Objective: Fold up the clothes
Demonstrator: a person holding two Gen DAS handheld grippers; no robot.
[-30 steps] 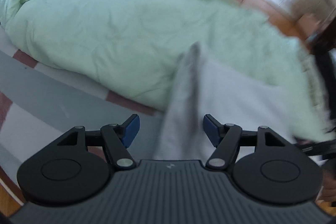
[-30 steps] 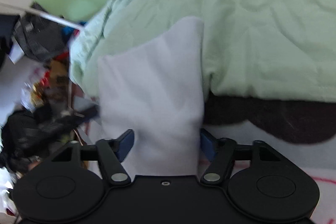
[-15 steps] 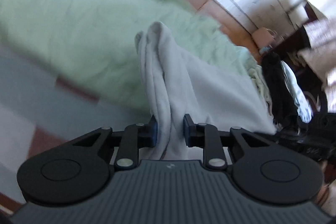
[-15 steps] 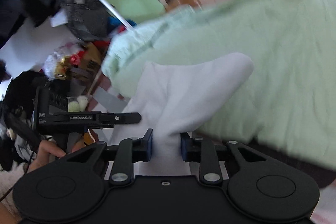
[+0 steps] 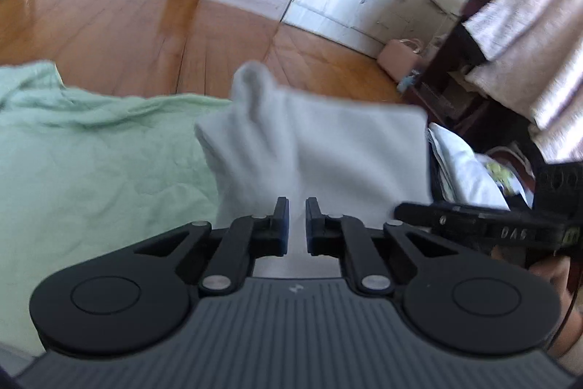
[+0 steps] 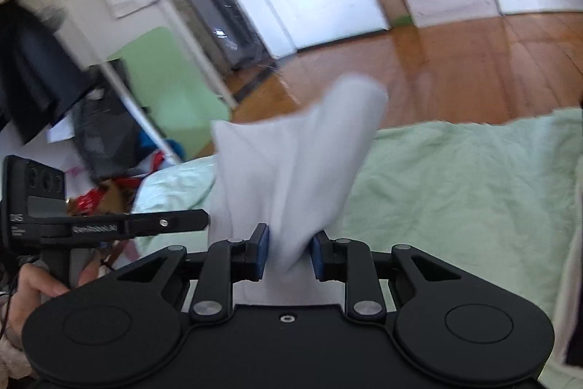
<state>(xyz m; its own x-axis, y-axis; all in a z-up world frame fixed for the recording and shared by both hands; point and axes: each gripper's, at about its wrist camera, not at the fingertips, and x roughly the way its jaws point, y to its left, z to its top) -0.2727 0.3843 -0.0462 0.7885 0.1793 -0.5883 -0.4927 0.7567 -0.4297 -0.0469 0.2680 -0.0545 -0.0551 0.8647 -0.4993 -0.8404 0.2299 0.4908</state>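
A white garment (image 5: 328,148) is clamped by the closing left hand-held gripper (image 5: 297,221) and by the right hand-held gripper (image 6: 289,252).

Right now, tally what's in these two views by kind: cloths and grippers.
White cloth: 1, gripped by both grippers
Green blanket: 1
Grippers: 2, left gripper closing on the cloth, right gripper shut on it
Total: 4
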